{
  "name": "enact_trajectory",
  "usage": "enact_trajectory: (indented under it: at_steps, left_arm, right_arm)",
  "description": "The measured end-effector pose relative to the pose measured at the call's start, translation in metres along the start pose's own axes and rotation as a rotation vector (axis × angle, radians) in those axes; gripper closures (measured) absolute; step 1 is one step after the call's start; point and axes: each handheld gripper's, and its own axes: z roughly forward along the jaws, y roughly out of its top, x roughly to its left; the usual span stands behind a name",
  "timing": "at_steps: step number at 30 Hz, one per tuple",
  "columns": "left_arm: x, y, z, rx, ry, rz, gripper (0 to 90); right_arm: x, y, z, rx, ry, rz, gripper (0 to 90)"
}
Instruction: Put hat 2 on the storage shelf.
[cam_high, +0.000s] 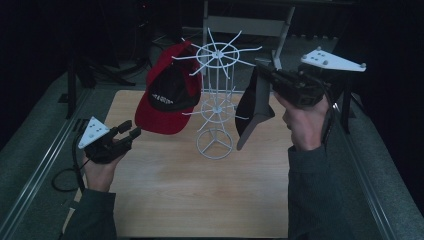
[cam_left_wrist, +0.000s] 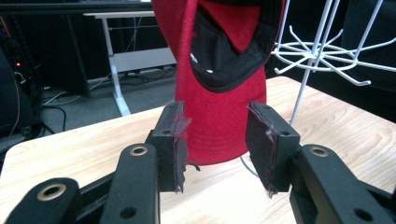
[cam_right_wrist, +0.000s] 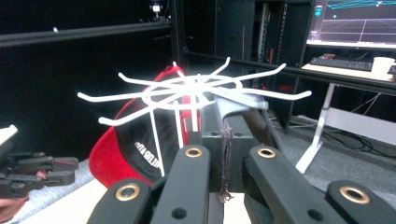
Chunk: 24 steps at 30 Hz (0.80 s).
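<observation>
High view: our right gripper (cam_high: 267, 75) holds the dark cloth cap (cam_high: 252, 107) beside the white wire rack (cam_high: 216, 95); our left gripper (cam_high: 127, 132), jaws wide, faces the red cap (cam_left_wrist: 219, 116).

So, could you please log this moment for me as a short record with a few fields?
Setting: light wooden table
Stand: white wire hat rack, upright on the table
Hung: red baseball cap with black lining, on the rack's left side
Left gripper: jaws open, empty, facing the red cap
Right gripper: jaws shut on a dark grey cap beside the rack
</observation>
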Motion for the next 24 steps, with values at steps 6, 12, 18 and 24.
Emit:
enact_trajectory:
  at_steps: [6,12,18,24]
  left_arm:
    - [0.001,0.000,-0.001,0.001,0.002,0.000,58.6]
    - [0.001,-0.001,0.000,0.002,0.000,-0.002,58.6]
    - [0.001,0.000,0.000,-0.001,-0.001,-0.002,58.6]
    - [0.001,0.000,0.000,-0.002,-0.002,-0.001,58.1]
  right_arm:
    - [0.008,-0.005,0.011,0.033,-0.038,-0.048,88.7]
    - [0.010,-0.009,0.022,0.057,-0.042,-0.052,87.8]
    - [0.005,-0.018,0.031,0.087,-0.032,-0.030,74.8]
    - [-0.003,-0.026,0.027,0.075,-0.014,0.021,58.3]
